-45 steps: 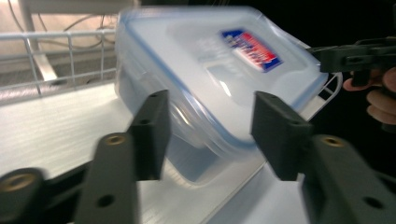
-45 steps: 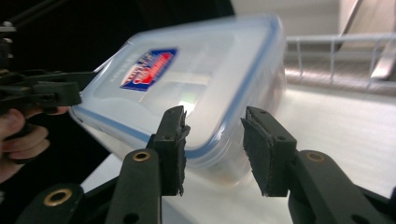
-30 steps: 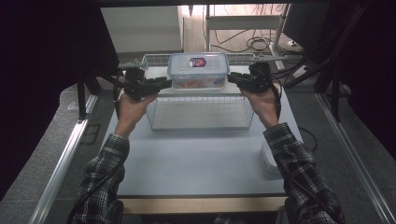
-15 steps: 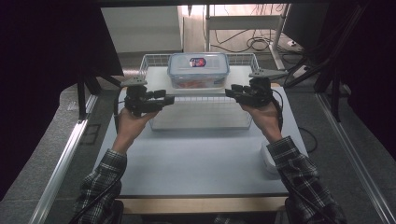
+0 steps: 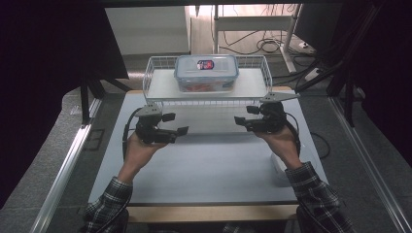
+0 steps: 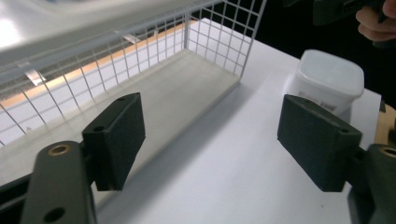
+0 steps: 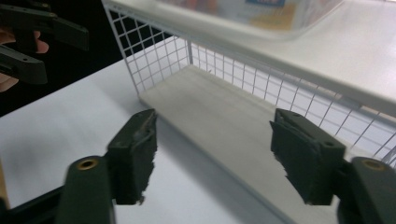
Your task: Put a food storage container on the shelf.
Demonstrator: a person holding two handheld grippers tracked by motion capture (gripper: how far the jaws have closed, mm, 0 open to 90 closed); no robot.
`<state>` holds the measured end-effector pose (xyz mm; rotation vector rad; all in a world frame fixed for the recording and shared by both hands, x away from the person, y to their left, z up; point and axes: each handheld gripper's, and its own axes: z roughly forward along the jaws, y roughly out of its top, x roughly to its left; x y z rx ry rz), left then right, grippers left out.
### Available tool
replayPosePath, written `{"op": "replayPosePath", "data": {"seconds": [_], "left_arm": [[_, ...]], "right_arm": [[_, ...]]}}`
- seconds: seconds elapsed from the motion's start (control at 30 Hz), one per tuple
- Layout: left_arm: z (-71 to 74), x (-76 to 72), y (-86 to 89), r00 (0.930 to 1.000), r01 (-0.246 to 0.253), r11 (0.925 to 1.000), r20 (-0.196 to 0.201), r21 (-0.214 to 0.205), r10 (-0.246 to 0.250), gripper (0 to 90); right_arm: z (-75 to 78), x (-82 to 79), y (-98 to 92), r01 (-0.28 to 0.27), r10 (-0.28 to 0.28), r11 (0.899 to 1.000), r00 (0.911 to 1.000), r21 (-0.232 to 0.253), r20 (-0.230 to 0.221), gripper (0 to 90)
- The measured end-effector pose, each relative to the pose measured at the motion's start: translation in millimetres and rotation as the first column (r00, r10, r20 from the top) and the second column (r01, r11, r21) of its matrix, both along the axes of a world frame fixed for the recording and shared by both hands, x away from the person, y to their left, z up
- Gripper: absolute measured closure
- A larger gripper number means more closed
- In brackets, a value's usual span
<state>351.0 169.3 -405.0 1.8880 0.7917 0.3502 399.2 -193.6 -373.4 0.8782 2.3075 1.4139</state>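
Note:
A clear lidded container (image 5: pixel 206 73) with red contents and a dark label sits on the top shelf of a white wire rack (image 5: pixel 155 73) at the far side of the table. My left gripper (image 5: pixel 176 124) hovers open over the table in front of the rack's left end, and its jaws frame the rack's lower shelf (image 6: pixel 177 88) with nothing between them (image 6: pixel 210 140). My right gripper (image 5: pixel 245 115) is open and empty in front of the rack's right end. The right gripper view (image 7: pixel 212 154) looks along the lower shelf, with the container (image 7: pixel 261 14) above.
The white table (image 5: pixel 214 170) stretches toward the person. A white plastic tub (image 6: pixel 329 79) stands near the table's right edge, partly behind the right forearm (image 5: pixel 286 167). Black curtains flank both sides, and cables lie on the floor behind the rack.
Both grippers have drawn back from the rack's ends beside the container, toward the person and lower over the table. The container and rack have not moved.

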Motion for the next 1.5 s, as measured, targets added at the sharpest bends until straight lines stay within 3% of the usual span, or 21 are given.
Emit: {"op": "replayPosePath", "data": {"seconds": [0.23,0.4,0.6,0.8,0.97,1.13,1.33,1.5], "left_arm": [[-16.7,-17.8,-7.1,0.9999,-0.011,0.9997,0.009,0.021,0.011,16.0],[-32.4,-24.1,-11.6,0.9997,-0.016,0.9996,-0.020,0.022,0.016,12.2],[-42.9,-36.7,-14.3,0.9995,-0.001,0.9997,-0.032,0.024,0.002,8.1],[-55.6,-53.9,-10.5,0.9986,-0.007,0.9996,-0.052,0.026,0.008,4.1],[-69.4,-70.5,-8.5,0.9971,-0.066,0.9935,-0.032,0.093,0.069,2.0],[-79.4,-81.3,-5.4,0.9968,-0.077,0.9859,-0.007,0.149,0.079,1.7],[-88.5,-84.2,-0.3,0.9973,-0.070,0.9867,-0.011,0.146,0.073,1.8],[-95.0,-86.1,3.7,0.9970,-0.077,0.9832,0.006,0.166,0.078,2.1]], "right_arm": [[-14.5,-13.8,-4.0,-0.007,0.008,1.000,0.9998,-0.016,0.016,17.9],[-28.5,-20.8,-5.8,-0.007,0.007,1.000,1.0000,-0.001,0.006,11.6],[-44.1,-36.5,-5.5,-0.031,0.031,0.999,0.9995,-0.028,0.010,7.1],[-57.0,-53.3,-6.4,-0.034,0.034,0.999,0.9993,-0.019,0.018,5.6],[-72.2,-65.8,-6.2,-0.008,0.008,1.000,0.9998,-0.014,0.016,5.6],[-84.0,-77.4,-4.5,-0.004,0.005,0.999,0.9998,-0.042,0.019,5.6],[-94.2,-89.1,-6.2,-0.006,0.007,0.998,0.9999,-0.069,0.010,5.7],[-105.4,-88.9,-9.7,0.004,-0.005,0.995,0.9999,-0.104,-0.011,5.9]]}}
